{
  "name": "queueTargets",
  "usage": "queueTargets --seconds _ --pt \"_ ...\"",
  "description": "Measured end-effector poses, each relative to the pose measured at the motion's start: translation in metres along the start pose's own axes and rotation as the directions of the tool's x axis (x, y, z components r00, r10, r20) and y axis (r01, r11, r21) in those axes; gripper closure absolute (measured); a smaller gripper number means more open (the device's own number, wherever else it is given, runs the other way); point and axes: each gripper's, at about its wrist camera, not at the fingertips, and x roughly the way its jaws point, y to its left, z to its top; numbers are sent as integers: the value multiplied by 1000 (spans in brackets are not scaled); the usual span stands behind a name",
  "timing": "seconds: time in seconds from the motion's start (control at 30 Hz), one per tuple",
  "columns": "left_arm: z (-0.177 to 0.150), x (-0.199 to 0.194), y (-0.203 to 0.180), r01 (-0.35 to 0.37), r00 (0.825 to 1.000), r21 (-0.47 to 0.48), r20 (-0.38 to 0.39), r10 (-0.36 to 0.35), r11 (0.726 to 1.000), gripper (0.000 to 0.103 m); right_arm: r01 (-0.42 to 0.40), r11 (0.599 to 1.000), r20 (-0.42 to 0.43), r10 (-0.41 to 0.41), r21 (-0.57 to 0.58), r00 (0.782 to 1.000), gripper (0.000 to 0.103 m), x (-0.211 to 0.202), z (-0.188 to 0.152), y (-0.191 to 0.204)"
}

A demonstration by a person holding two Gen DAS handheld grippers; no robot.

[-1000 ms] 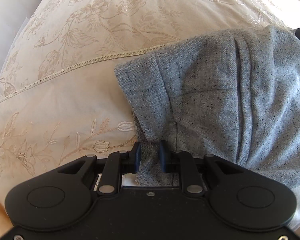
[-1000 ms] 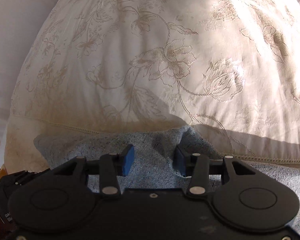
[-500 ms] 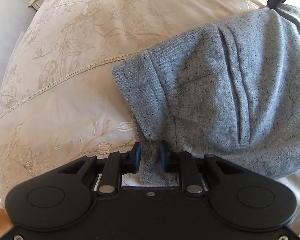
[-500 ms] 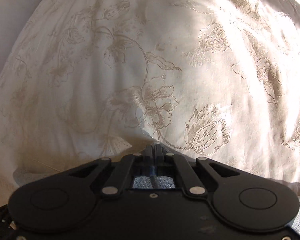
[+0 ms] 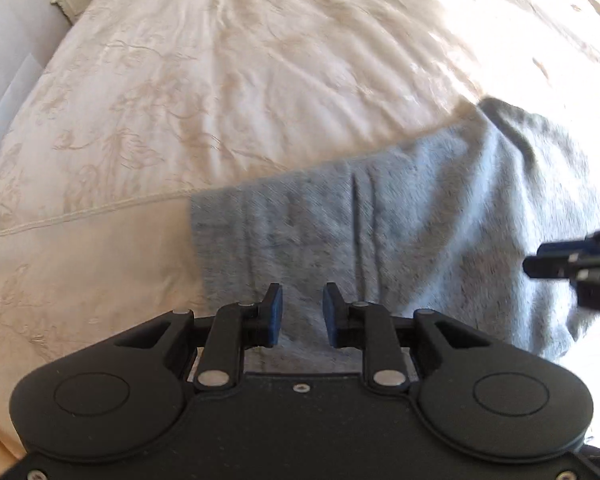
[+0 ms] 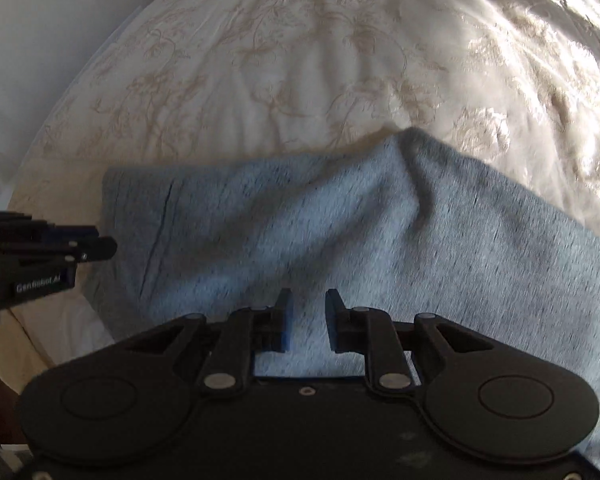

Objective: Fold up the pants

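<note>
Both the left gripper point(image 5: 302, 315) and right gripper point(image 6: 307, 319) have released the grey pants point(image 6: 340, 240), jaws parted.

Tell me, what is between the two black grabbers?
Only the soft grey knitted pants: in the right wrist view they fill the stretch from the left gripper to the right gripper.

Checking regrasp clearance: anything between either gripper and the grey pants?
Nothing visible. The left gripper and right gripper are both open directly over the speckled grey knit pants, which lie on the cream embroidered bedspread. Only fabric shows between each pair of fingers.
</note>
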Motion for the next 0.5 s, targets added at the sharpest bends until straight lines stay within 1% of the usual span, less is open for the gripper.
queueTargets --seconds 0.03,0.07,0.1,0.13,0.17,0.23,0.27,0.3,0.33,0.37,0.4,0.43,0.47,0.5 --pt "-6 11 -3 1 999 9 -46 0 1000 69 14 1000 -51 -14 -4 999 82 9 -19 4" --pt "-13 23 -4 -18 994 18 -104 20 1000 69 18 1000 -107 -19 -6 994 83 17 -38 6" --pt "-21 34 -3 -40 987 25 -157 43 999 69 18 1000 -127 -19 -12 992 83 18 -50 9" --pt "-30 40 1 -40 980 23 -196 43 999 70 18 1000 -126 -20 -18 992 83 15 -59 11" --pt "-32 39 4 -33 979 14 -199 35 999 71 17 1000 -119 -19 -14 993 83 9 -61 11" --pt "-25 26 3 -45 982 18 -181 47 999 73 -6 999 -59 9 51 998 83 -12 -62 3" --pt "-20 19 -1 -70 984 38 -159 75 997 73 -4 996 -23 6 85 1000 83 -21 -61 -2" --pt "-14 12 -7 -98 987 61 -123 104 993 73 17 990 27 -21 140 999 83 -32 -59 -12" --pt "-8 2 -16 -113 990 89 -68 120 990 73 44 980 60 -57 196 997 83 -38 -57 -23" --pt "-2 -4 -25 -109 993 111 -28 113 988 73 68 967 79 -90 245 993 83 -42 -57 -33" --pt "4 -8 -34 -92 996 133 2 93 987 73 106 942 90 -141 317 986 83 -44 -57 -48" --pt "9 -9 -42 -73 997 154 15 72 985 72 135 926 85 -175 354 981 83 -43 -58 -59" --pt "11 -7 -52 -58 998 178 16 56 982 70 174 910 69 -215 376 974 83 -42 -61 -70" --pt "12 -1 -60 -49 999 198 10 48 979 69 233 892 35 -266 388 963 83 -37 -67 -81"
